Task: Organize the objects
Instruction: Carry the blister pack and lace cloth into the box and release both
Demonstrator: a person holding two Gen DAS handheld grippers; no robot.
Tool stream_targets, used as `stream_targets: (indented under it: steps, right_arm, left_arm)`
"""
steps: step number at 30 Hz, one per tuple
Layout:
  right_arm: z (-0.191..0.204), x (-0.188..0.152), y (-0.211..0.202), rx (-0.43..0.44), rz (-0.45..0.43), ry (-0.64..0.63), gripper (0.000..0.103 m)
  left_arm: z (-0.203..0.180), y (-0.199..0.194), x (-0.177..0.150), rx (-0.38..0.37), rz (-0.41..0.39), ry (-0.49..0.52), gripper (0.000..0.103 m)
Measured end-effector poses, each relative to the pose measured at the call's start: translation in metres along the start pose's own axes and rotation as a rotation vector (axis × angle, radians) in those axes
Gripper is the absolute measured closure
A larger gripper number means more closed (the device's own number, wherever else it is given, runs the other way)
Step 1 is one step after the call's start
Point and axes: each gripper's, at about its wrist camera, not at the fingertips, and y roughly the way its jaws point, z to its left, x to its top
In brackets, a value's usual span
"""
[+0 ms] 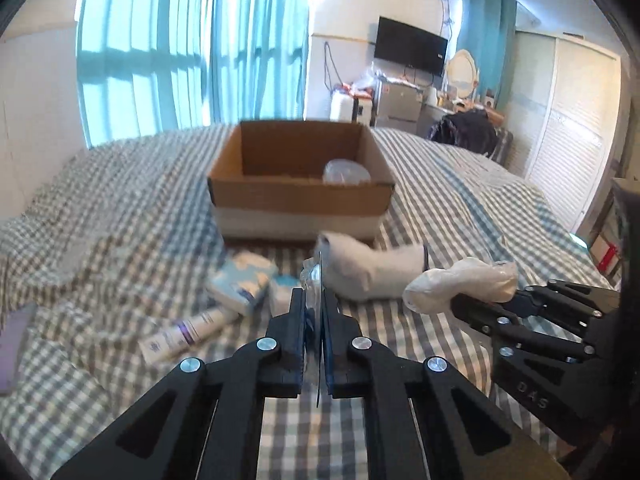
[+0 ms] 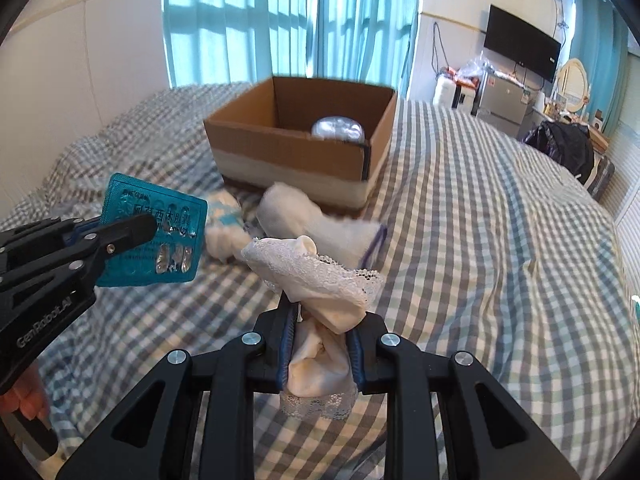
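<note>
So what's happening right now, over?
Left gripper shut on pill pack. Right gripper shut on lace sock. Box ahead, nothing blocking.

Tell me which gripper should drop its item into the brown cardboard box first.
Probably left: the left gripper, shut on the teal blister pack, points straight at the brown cardboard box; the right gripper, holding the white lace-trimmed cloth, sits off to the side.

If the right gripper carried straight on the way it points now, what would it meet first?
Probably the white sock lying on the bed just ahead, with the cardboard box behind it. The right gripper is itself shut on a lace-trimmed cloth; depth is unclear in the fisheye view.
</note>
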Motion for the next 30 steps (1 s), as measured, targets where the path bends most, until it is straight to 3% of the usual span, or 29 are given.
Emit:
stream_targets:
  steps: [8, 16, 30]
  right_arm:
    - [0.006, 0.036, -0.026, 0.019, -0.089, -0.019, 0.08]
    - [0.006, 0.086, -0.028, 0.021, -0.148, -0.043, 0.081]
    - [-0.007, 0.184, 0.041, 0.034, -0.203, -0.044, 0.081]
  left_arm:
    - [0.009, -0.012, 0.039, 0.027, -0.079, 0.008, 0.096]
    - [0.019, 0.005, 0.083, 0.035, -0.122, 0.019, 0.096]
    - [0.041, 0.085, 0.147, 0.049, -0.16, 0.036, 0.096]
